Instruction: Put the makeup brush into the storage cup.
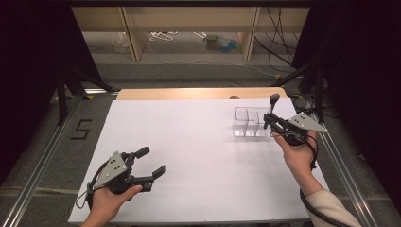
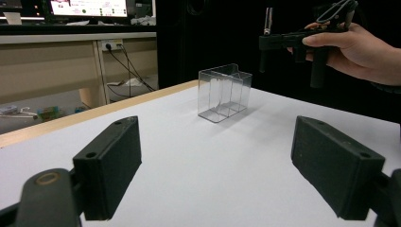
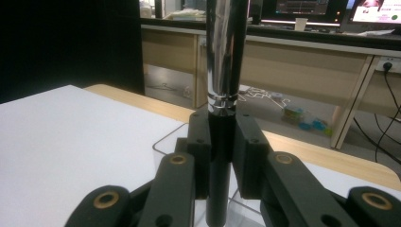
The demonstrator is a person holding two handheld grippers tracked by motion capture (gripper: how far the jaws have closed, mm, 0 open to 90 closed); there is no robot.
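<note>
A clear plastic container (image 1: 248, 122) with dividers stands on the white table (image 1: 189, 142) at the right rear. My right gripper (image 1: 270, 120) hovers at its right end, shut on a slim upright tool (image 1: 273, 101) with a black lower shaft and a shiny metal upper part (image 3: 224, 56). In the right gripper view the jaws (image 3: 221, 156) clamp the black shaft above the container's rim (image 3: 163, 142). My left gripper (image 1: 151, 161) rests near the front left, open, with nothing between its pads (image 2: 108, 170). It faces the container (image 2: 224, 92) and the right gripper (image 2: 283, 42).
A wooden strip (image 1: 198, 93) runs along the table's far edge. Metal rails (image 1: 42, 161) flank the table, and a "5" (image 1: 81, 129) is marked on the floor at left. Shelving and cables (image 1: 274, 33) lie beyond.
</note>
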